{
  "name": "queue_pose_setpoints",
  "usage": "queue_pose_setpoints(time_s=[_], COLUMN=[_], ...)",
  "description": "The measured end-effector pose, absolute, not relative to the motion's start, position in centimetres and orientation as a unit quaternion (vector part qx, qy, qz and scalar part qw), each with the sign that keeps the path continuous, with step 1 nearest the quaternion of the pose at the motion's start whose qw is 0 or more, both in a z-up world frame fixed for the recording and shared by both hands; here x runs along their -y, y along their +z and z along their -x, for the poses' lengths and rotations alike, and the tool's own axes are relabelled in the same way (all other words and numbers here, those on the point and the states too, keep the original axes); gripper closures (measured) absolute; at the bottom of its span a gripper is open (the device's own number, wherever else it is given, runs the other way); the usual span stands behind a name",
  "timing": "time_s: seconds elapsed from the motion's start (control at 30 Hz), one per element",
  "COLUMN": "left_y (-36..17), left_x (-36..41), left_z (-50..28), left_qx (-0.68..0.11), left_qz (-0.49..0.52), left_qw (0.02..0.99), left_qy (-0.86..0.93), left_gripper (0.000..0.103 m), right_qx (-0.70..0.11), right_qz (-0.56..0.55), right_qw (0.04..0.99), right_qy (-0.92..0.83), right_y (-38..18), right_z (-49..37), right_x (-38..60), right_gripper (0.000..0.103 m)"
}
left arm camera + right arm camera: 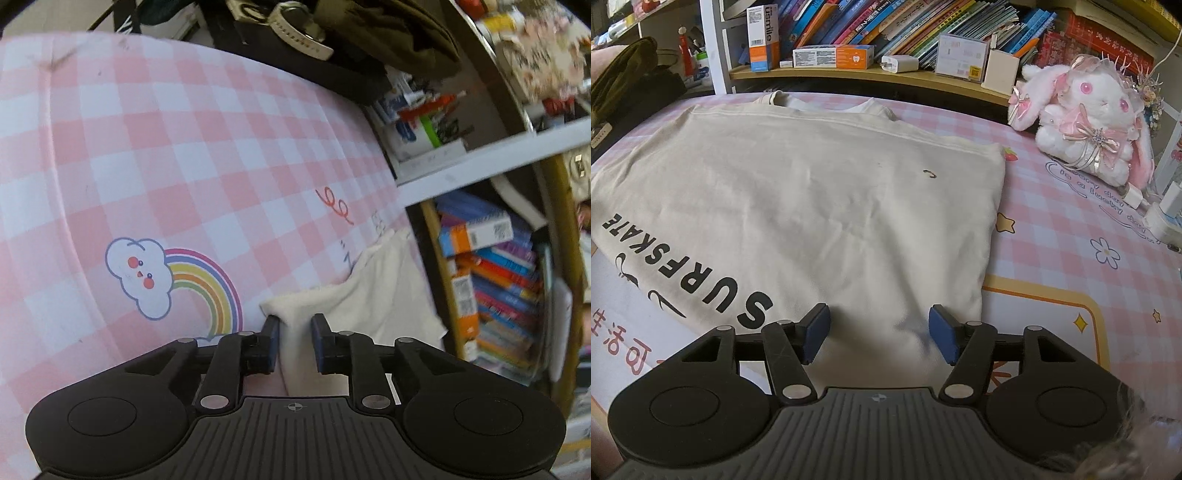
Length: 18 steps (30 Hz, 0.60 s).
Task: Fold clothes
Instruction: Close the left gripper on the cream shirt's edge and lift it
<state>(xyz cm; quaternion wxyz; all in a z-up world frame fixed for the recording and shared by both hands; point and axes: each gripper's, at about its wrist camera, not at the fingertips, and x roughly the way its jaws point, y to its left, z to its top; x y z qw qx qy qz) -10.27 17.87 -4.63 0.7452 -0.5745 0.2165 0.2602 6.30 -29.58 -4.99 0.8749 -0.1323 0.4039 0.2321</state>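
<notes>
Grippers first: my left gripper (294,334) has a fold of the cream T-shirt (354,295) between its parted fingers; whether they pinch it I cannot tell. My right gripper (879,332) gapes wide over the shirt's (798,192) near hem. Shirt lies flat on the pink checked mat (1052,266), print reading SURFSKATE. Beyond: plush rabbit (1086,118), bookshelf (871,74).

Bare pink checked mat (184,147) fills the left-wrist frame's left; crowded bookshelves (498,277) block the right. In the right-wrist frame, a white plush rabbit (1097,122) occupies the upper right.
</notes>
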Motion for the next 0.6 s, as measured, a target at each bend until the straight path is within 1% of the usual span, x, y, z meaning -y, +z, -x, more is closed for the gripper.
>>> queue_pose_setpoints(time_s=[0.13, 0.17, 0.2, 0.23, 0.27, 0.3, 0.4, 0.5, 0.6], left_y=[-4.8, -4.9, -5.0, -5.0, -4.8, -4.5, -2.3, 0.2, 2.1], left_x=[-18.1, -18.1, -18.3, -18.4, -18.3, -18.2, -17.6, -16.8, -16.2], left_z=[10.4, 10.4, 10.8, 11.1, 10.9, 10.7, 9.9, 9.3, 8.3], left_qx=[-0.204, -0.202, -0.206, -0.211, -0.22, -0.234, -0.243, -0.242, -0.245], left_qz=[0.587, 0.589, 0.584, 0.579, 0.569, 0.553, 0.505, 0.45, 0.41], left_qw=[0.741, 0.739, 0.742, 0.745, 0.749, 0.756, 0.791, 0.833, 0.862], left_qy=[0.256, 0.256, 0.255, 0.254, 0.258, 0.26, 0.246, 0.211, 0.167], left_gripper=[0.083, 0.084, 0.088, 0.09, 0.097, 0.101, 0.102, 0.102, 0.102], right_qx=[-0.402, -0.401, -0.4, -0.399, -0.399, -0.399, -0.398, -0.378, -0.352], right_qz=[0.132, 0.132, 0.132, 0.132, 0.132, 0.132, 0.144, 0.174, 0.182], right_qw=[0.876, 0.877, 0.877, 0.878, 0.878, 0.878, 0.878, 0.882, 0.882], right_qy=[0.231, 0.231, 0.23, 0.23, 0.229, 0.229, 0.224, 0.221, 0.257], right_y=[-5.1, -5.1, -5.1, -5.1, -5.1, -5.1, -5.1, -4.6, -3.3], right_z=[-6.3, -6.2, -6.2, -6.2, -6.1, -6.1, -6.1, -5.4, -4.6], right_x=[29.6, 29.6, 29.6, 29.6, 29.5, 29.5, 29.4, 28.1, 25.8], right_gripper=[0.045, 0.045, 0.045, 0.045, 0.045, 0.045, 0.045, 0.045, 0.045])
